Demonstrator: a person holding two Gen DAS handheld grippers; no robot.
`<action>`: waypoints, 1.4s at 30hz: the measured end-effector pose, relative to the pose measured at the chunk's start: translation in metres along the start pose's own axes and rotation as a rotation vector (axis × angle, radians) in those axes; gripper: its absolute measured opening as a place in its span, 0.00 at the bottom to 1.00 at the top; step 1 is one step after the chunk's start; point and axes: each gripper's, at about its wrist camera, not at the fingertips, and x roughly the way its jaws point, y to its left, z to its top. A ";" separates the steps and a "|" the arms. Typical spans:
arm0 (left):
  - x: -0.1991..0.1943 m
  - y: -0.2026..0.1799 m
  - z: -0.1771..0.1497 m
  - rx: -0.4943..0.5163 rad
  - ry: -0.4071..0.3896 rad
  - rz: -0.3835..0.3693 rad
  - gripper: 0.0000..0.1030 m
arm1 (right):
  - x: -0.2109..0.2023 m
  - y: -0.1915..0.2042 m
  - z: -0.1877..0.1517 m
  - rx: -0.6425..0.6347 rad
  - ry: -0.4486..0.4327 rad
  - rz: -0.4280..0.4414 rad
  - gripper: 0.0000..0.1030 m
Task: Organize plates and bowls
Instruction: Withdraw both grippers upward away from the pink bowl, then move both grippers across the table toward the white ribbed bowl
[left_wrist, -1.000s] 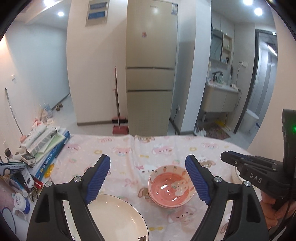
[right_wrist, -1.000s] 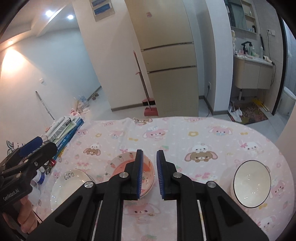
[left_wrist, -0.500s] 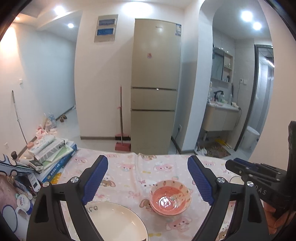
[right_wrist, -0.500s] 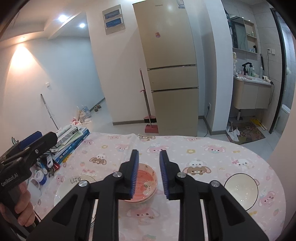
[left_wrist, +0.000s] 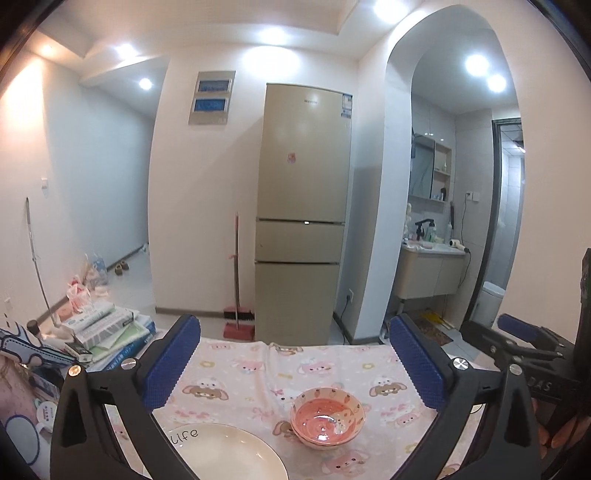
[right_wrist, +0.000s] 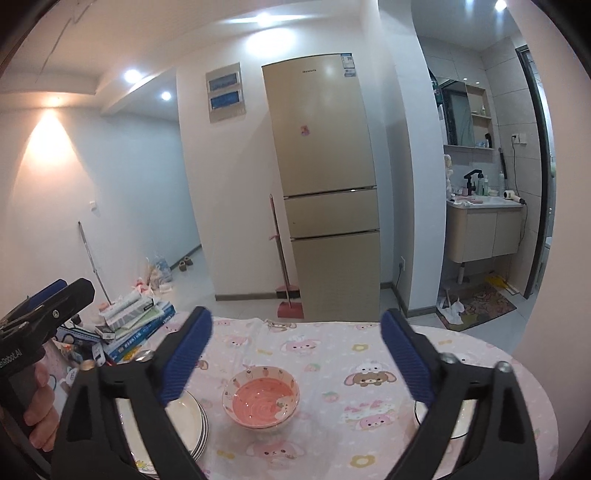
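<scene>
A pink bowl (left_wrist: 327, 415) with a carrot pattern sits on the pink cartoon tablecloth (left_wrist: 332, 365); it also shows in the right wrist view (right_wrist: 260, 397). A stack of white plates (left_wrist: 225, 454) marked "Life" lies left of it, also in the right wrist view (right_wrist: 192, 417). A white bowl with a dark rim (right_wrist: 458, 417) sits at the right, partly hidden by a finger. My left gripper (left_wrist: 295, 363) is open and empty, raised above the table. My right gripper (right_wrist: 295, 354) is open and empty, above the pink bowl.
A pile of books and boxes (left_wrist: 107, 332) lies on the table's left end, with small clutter (left_wrist: 37, 398) beside it. The table's far edge faces a fridge (left_wrist: 303, 214) and a broom (left_wrist: 236, 280). The right gripper shows in the left wrist view (left_wrist: 524, 336).
My right gripper has opened wide from nearly shut. Both grippers have lifted and tilted up, so the bowls and plates sit lower in view.
</scene>
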 end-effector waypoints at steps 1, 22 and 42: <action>-0.004 -0.003 0.000 -0.001 -0.004 -0.002 1.00 | -0.001 -0.001 -0.001 -0.004 0.009 -0.001 0.96; -0.065 -0.087 0.000 -0.018 -0.077 -0.128 1.00 | -0.126 -0.050 -0.004 -0.102 -0.132 -0.178 0.96; 0.036 -0.189 -0.044 -0.010 0.100 -0.273 1.00 | -0.126 -0.160 -0.037 0.042 -0.105 -0.391 0.90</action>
